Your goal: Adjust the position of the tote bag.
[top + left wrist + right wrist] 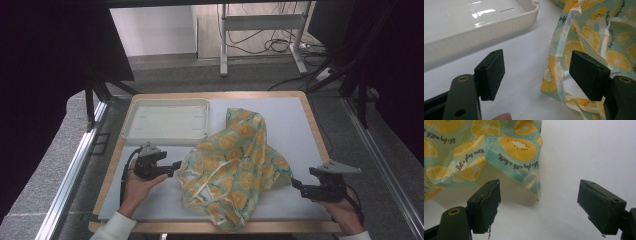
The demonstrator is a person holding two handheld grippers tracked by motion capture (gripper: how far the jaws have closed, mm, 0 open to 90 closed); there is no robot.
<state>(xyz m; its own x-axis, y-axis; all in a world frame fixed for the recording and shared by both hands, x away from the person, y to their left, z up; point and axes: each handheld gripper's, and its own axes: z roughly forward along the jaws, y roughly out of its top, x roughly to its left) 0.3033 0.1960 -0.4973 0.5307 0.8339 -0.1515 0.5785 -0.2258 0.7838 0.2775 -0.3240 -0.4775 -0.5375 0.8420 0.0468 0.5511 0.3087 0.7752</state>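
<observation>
Currently both grippers sit low over the tabletop, one on each side of the cloth (pixel 234 167). Cloth is a crumpled teal fabric with an orange-slice print and pale straps, lying roughly mid-tabletop and reaching down to the near edge. Readable print on it in the right gripper view: "let's play with" and, on a folded flap, "a bottle" or similar, script too curly to be sure. Partial script also shows at the top left of that view, not legible in full.

Left gripper (pixel 175 164): jaws wide, nothing between the pads; they point at the cloth's left edge, where a pale strap (pixel 560 58) runs down the hem. Near the cloth, not touching it.

Right gripper (pixel 295 183): jaws wide, holding nothing. A pointed corner of the cloth (pixel 534 186) hangs just ahead of the gap, closer to the left-hand pad in that view, no contact.

White tray (pixel 166 121) sits at the far left corner of the tabletop, empty, no markings readable beyond a short moulded slot line.
</observation>
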